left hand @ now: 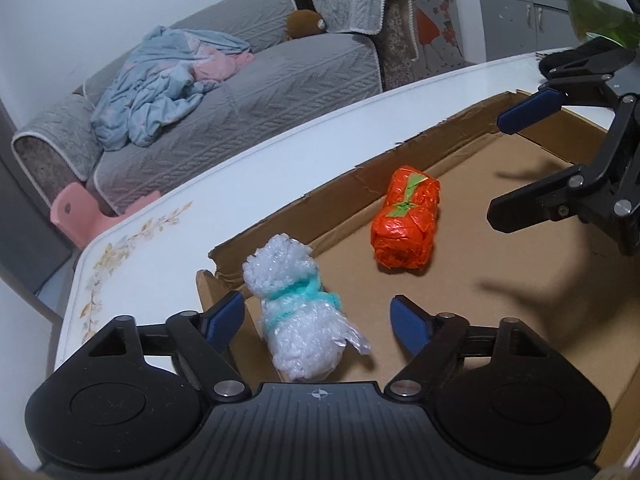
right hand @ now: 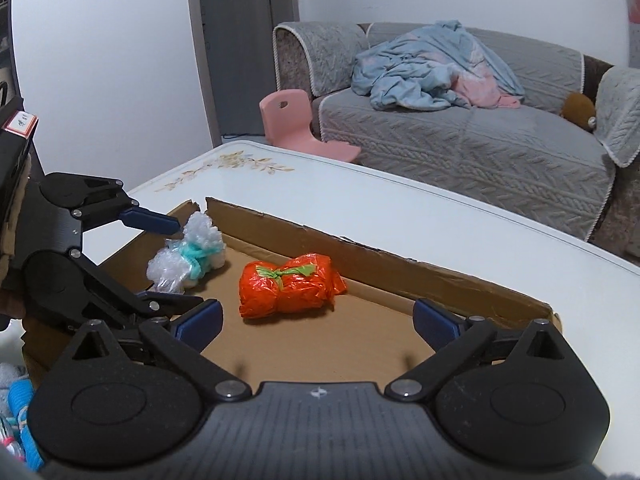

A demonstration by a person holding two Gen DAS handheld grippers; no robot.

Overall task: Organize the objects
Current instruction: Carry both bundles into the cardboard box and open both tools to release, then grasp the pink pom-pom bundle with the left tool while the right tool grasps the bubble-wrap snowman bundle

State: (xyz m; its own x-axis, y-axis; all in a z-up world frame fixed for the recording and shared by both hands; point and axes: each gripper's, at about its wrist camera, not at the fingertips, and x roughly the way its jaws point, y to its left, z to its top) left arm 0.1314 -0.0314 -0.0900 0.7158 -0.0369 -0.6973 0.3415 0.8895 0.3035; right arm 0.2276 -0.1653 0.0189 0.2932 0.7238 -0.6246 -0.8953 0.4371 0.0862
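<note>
You have two wrapped bundles lying in a flat cardboard tray [right hand: 440,276] on a white table [right hand: 400,204].

The white bundle [left hand: 298,312] sits low and a bit left of the middle in your left camera picture. It is soft bubble wrap, bumpy and see-through, shaped like a fat roll with puffy ends. A fuzzy teal string [left hand: 296,296] is tied around its middle. It lies in the tray's corner, near the torn edge.

The orange bundle [left hand: 406,218] sits near the middle of that same picture. It is shiny, crinkly plastic, wrapped tight into a short log shape. A green strip [left hand: 406,196] crosses it and is knotted on top. It lies on the tray floor, apart from the white one.

Your left gripper [left hand: 318,320] is at the bottom of the left picture. Its blue pads stand apart, with the white bundle between them, but they do not press on it.

Your right gripper [right hand: 318,322] is at the bottom of the right picture. Its tongs are spread wide and hold nothing. The orange bundle lies just past them.

The tray is plain brown card with ragged, ripped walls. The table is smooth and has a pale flower pattern [right hand: 240,166] near its corner.

A small red and white label [right hand: 21,123] shows at the left edge of the right picture, but you cannot read its writing.
</note>
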